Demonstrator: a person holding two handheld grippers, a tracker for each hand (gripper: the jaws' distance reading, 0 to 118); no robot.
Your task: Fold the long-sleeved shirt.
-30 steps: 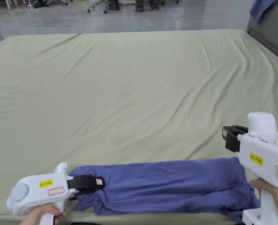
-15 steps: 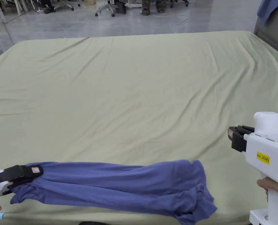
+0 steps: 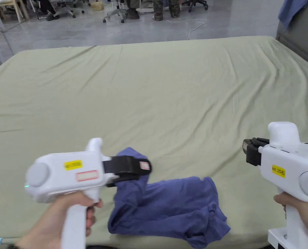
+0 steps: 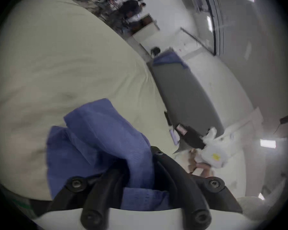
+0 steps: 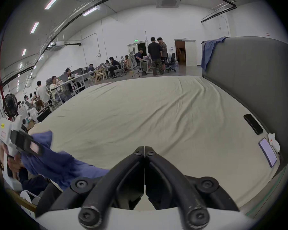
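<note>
Folding: the left claw [image 3: 145, 171] holds 1 end of the blue shirt [image 3: 176, 210], lifted over the rest.
Shirt: bunched in a narrow band on the bed [image 3: 169, 97], at its near edge.
Right claw [image 3: 247, 152]: empty, jaws pressed together, off to the shirt's right, clear of it.
Progress: a lengthwise fold looks done; the crosswise fold is unfinished, and the wrinkles need smoothing.

right gripper [image 5: 144, 149] jaws pressed together, empty, above the green sheet [image 5: 140, 110].
</note>
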